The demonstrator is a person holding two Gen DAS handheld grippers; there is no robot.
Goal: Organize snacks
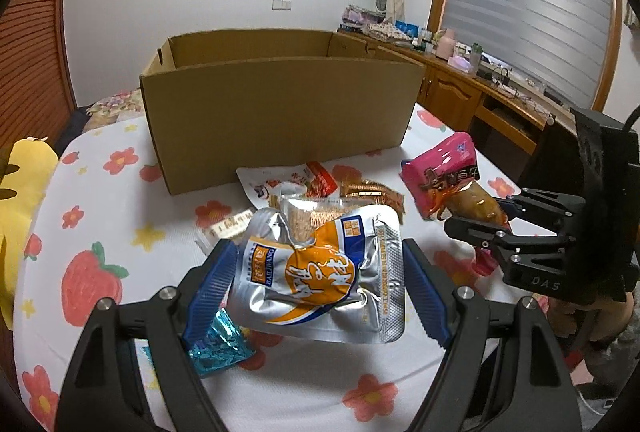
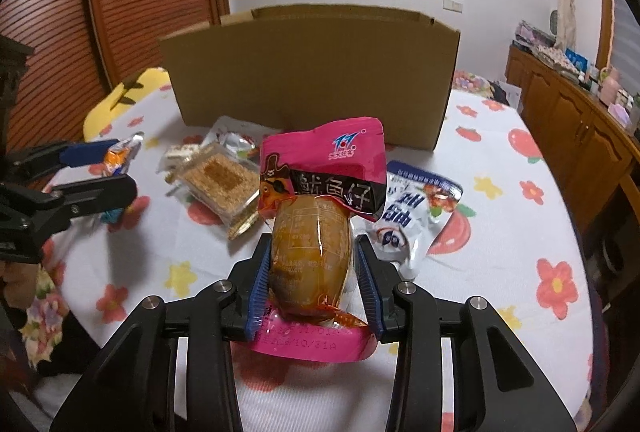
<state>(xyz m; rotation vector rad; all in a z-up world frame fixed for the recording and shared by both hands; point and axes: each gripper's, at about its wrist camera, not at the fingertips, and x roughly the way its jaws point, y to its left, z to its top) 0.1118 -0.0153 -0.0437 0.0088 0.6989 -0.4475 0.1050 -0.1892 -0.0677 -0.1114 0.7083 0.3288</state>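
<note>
Left claw [image 1: 318,284] clamped across a silver-and-orange snack pouch [image 1: 320,272], blue pads pressing both side edges, pouch lifted clear of the table [image 1: 120,199]. Beneath the left pad, a crumpled blue foil wrapper [image 1: 218,346], partly covered by the claw frame and hard to read.

Right claw [image 2: 314,284] clenched on a pink packet [image 2: 320,167], gripping its clear lower half where a brown, sauce-coated snack shows through; upper pink part flopped forward with printed characters, bottom seam with a date stamp tucked under the fingers. Same packet seen from the left wrist view at the right, held above the table.

Open cardboard box [image 1: 280,111] standing upright at the far side of the flowered tablecloth, interior hidden behind its near wall in both views. Loose between box and claws: a clear-wrapped sesame bar [image 2: 224,187], a white-and-blue pouch [image 2: 412,216] partly hidden behind the pink packet, a silver pouch [image 2: 236,143] mostly covered by the bar, a small pale wrapper [image 2: 180,151] too blurred to identify.

Yellow plush thing [image 1: 24,191] cut off at the left edge. Wooden cabinets [image 1: 460,87] along the right wall, small items on top too far off to tell apart. Part of a hand behind the right claw's body, mostly out of frame.
</note>
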